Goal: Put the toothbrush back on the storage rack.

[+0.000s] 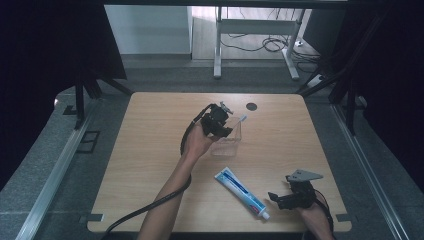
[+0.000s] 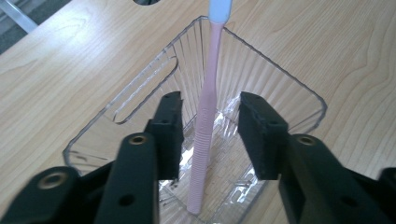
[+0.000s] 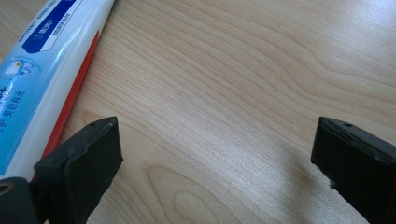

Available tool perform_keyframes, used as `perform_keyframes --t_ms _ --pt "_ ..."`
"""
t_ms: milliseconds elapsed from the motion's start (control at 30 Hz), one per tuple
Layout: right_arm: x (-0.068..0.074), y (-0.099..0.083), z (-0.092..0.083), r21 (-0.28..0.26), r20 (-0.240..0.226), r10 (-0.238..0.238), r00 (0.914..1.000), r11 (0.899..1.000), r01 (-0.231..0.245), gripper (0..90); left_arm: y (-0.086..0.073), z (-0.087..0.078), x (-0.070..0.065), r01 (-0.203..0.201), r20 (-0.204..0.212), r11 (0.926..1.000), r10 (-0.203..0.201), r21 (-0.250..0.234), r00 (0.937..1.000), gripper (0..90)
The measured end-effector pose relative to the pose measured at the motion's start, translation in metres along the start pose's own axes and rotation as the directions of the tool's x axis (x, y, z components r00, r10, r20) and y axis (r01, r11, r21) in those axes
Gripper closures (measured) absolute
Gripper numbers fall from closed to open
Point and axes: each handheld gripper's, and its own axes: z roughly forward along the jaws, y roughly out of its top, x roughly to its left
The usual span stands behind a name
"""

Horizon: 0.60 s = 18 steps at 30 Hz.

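Note:
A pink toothbrush (image 2: 208, 107) with a white head (image 1: 243, 118) stands leaning inside a clear ribbed plastic container (image 2: 140, 88) near the table's middle (image 1: 227, 142). My left gripper (image 1: 220, 125) hovers over the container's near side. In the left gripper view its jaws (image 2: 210, 100) stand apart on either side of the brush handle, with a gap at each pad. A blue and white toothpaste tube (image 1: 241, 192) lies flat on the table towards the front. My right gripper (image 1: 277, 198) rests just right of the tube's cap end, wide open (image 3: 219, 144) over bare wood, the tube (image 3: 42, 60) beside its left jaw.
The wooden table (image 1: 150, 150) has a round dark cable hole (image 1: 251, 106) near its far edge. Cables trail from both grippers off the front edge. Beyond the table are a metal desk frame and dark curtains.

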Motion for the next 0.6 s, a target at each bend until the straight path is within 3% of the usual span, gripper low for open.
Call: perform_keyframes --t_ms 300,400,467,600 --pt "0.001 0.0 0.0 0.004 0.002 -0.004 1.0 1.0 0.004 2.1 -0.004 -0.013 -0.002 -0.003 -0.001 0.9998 0.003 -0.021 1.0 41.3" --pt "0.001 0.0 0.001 0.004 0.0 -0.003 1.0 1.0 0.003 2.1 -0.006 -0.018 -0.002 0.0 0.021 0.9996 0.0 -0.027 0.9998 35.6" --pt "0.001 0.0 0.001 0.005 0.002 -0.004 1.0 1.0 0.004 2.1 -0.008 -0.021 -0.003 -0.002 0.016 0.9995 0.002 -0.033 0.9999 27.8" --pt "0.001 0.0 0.001 0.004 0.0 -0.005 1.0 1.0 0.005 2.1 -0.013 -0.028 -0.005 -0.006 0.028 0.9995 0.007 -0.032 0.9996 24.0"
